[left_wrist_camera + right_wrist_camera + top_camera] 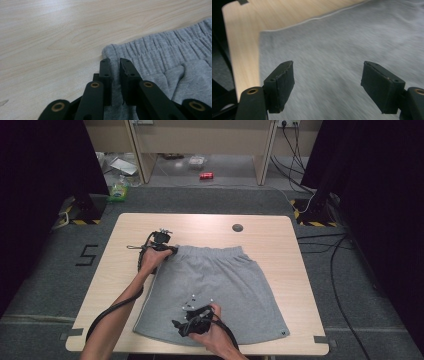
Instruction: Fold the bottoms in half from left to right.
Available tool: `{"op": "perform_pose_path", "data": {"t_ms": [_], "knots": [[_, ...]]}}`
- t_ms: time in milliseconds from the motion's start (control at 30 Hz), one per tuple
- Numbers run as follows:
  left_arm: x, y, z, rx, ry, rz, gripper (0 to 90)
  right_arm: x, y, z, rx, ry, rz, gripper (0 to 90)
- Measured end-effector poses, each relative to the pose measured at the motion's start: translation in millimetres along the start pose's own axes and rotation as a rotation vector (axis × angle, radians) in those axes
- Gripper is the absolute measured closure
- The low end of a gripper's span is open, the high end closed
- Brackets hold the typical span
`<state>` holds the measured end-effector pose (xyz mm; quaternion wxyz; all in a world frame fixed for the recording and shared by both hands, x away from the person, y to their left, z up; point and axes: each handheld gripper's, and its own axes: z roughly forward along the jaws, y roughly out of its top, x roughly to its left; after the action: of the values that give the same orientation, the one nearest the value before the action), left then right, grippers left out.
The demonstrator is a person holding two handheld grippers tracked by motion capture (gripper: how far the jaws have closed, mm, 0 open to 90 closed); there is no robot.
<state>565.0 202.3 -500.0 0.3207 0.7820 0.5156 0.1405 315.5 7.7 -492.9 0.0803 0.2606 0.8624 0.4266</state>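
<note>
Two sets of black fingers work on one piece of clothing. The left gripper (115, 67) has its fingers pinched tight on the corner of the grey shorts (215, 285), right where the stretchy waistband (160, 47) ends. A thin fold of cloth sits between the two pads. The right gripper (327, 80) has its fingers spread wide with nothing between them, and it hangs over the cloth close to the bottom hem (312, 21). The picture from that gripper is blurry, so the hand looks to be on the move. The shorts lie flat and spread out in the middle of the wooden bench (135, 227), with the waistband on the far side and the hem near the person. One thing could go wrong from here. The left fingers hold only a small bit of the corner, so a quick pull could make the cloth slip out. The right fingers might also close on just the top layer, or on no cloth at all, and then the shorts would bunch up crooked.
</note>
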Motion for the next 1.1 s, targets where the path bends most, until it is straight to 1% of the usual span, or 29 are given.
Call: {"op": "perform_pose_path", "data": {"t_ms": [67, 100, 133, 167, 200, 300, 333, 367, 400, 433, 467, 500, 567, 633, 700, 867, 933, 1000, 1067, 1100], "knots": [[-0.4, 0.1, 0.0, -0.002, 0.011, 0.009, 81.1, 6.0, 4.5, 6.6, 0.0, 0.012, -0.021, 28.1], [-0.4, 0.1, 0.0, -0.002, 0.011, 0.009, 81.3, 6.0, 4.5, 6.6, 0.0, 0.012, -0.021, 28.1], [-0.4, -0.1, -0.1, -0.003, 0.012, 0.01, 81.4, 12.9, 8.3, 12.6, 0.002, 0.033, -0.032, 29.5], [-0.2, -0.3, -0.1, -0.005, 0.01, 0.01, 81.4, 12.9, 8.3, 12.6, 0.002, 0.033, -0.032, 29.5], [0.2, -0.5, -0.5, -0.004, 0.016, 0.018, 81.6, 19.4, 12.0, 18.8, 0.003, 0.048, -0.051, 31.1], [2.1, -1.1, -2.1, 0.0, 0.034, 0.03, 81.8, 28.4, 15.9, 27.0, 0.011, 0.069, -0.06, 33.0], [2.1, -1.1, -2.1, 0.0, 0.034, 0.03, 81.7, 28.4, 15.9, 27.0, 0.011, 0.069, -0.06, 33.0], [3.6, -1.4, -2.5, 0.001, 0.033, 0.028, 81.7, 33.5, 18.0, 33.0, 0.015, 0.083, -0.073, 33.7], [5.0, -1.5, -3.0, 0.003, 0.033, 0.026, 81.8, 36.0, 18.7, 35.9, 0.016, 0.089, -0.076, 34.6], [7.3, -2.0, -4.1, 0.005, 0.043, 0.029, 81.8, 38.4, 19.4, 38.7, 0.016, 0.093, -0.082, 35.2], [7.3, -2.0, -4.1, 0.005, 0.043, 0.029, 81.7, 38.4, 19.4, 38.7, 0.016, 0.093, -0.082, 35.2], [8.8, -2.9, -4.9, 0.003, 0.042, 0.027, 81.7, 43.1, 21.1, 43.7, 0.023, 0.101, -0.089, 36.1], [9.5, -3.3, -5.4, 0.004, 0.043, 0.028, 81.7, 47.8, 23.2, 49.1, 0.022, 0.116, -0.093, 37.6], [11.0, -3.9, -6.4, 0.006, 0.047, 0.03, 81.7, 50.5, 24.2, 51.4, 0.027, 0.119, -0.093, 37.7], [13.4, -5.0, -7.9, 0.008, 0.05, 0.029, 81.6, 57.9, 27.4, 59.8, 0.034, 0.129, -0.113, 39.5], [14.2, -5.7, -8.7, 0.01, 0.054, 0.035, 81.5, 70.0, 31.6, 71.9, 0.048, 0.145, -0.134, 42.1], [13.7, -5.8, -8.6, 0.009, 0.057, 0.04, 81.4, 72.6, 32.0, 75.0, 0.054, 0.151, -0.133, 43.6], [14.1, -5.8, -8.6, 0.009, 0.055, 0.037, 81.3, 73.8, 31.4, 77.4, 0.059, 0.147, -0.14, 44.4], [14.1, -5.8, -8.6, 0.009, 0.055, 0.037, 81.2, 75.9, 31.1, 79.9, 0.07, 0.143, -0.128, 46.0], [13.9, -5.7, -8.6, 0.01, 0.056, 0.038, 81.2, 76.2, 31.8, 81.9, 0.065, 0.146, -0.144, 46.9]]}}
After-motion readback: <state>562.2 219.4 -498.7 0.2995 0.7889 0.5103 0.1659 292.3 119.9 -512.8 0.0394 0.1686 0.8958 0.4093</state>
